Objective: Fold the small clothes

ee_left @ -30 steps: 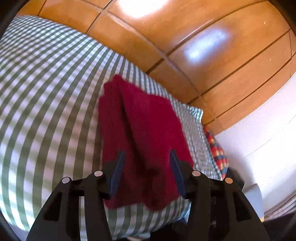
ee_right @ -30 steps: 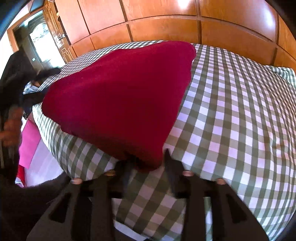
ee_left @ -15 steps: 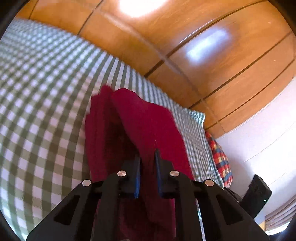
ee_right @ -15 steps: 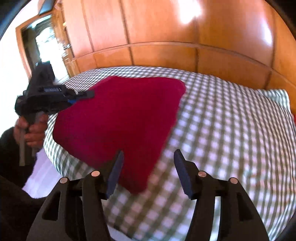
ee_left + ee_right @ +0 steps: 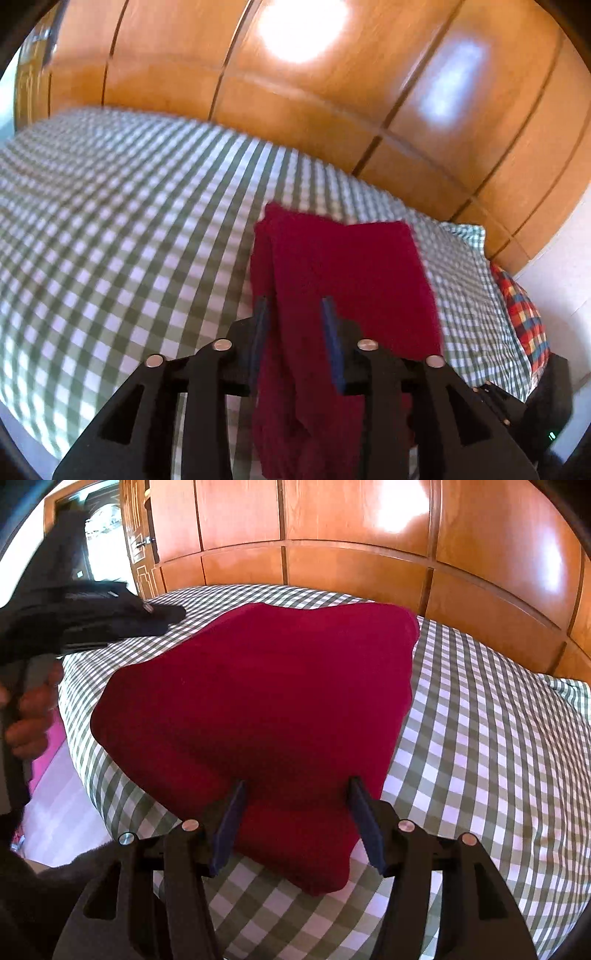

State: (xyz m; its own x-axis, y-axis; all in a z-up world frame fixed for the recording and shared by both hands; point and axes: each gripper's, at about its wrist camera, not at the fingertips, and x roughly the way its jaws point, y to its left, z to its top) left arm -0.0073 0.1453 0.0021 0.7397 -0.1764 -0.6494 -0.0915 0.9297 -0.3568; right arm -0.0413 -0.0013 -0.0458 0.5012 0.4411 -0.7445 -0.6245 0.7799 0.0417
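A folded dark red garment (image 5: 258, 709) lies flat at the near edge of a green-checked bed (image 5: 480, 738). The left claw (image 5: 295, 332) is opening around its hanging edge; the right claw (image 5: 295, 812) is opening too, spread above the near corner, apparently releasing after a fold.

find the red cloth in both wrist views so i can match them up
Left wrist: red cloth lies lower centre, running down between the gripper fingers.
Right wrist: red cloth fills the centre, its near corner by the gripper.
Shared landmark: the green checked bedsheet beneath it.
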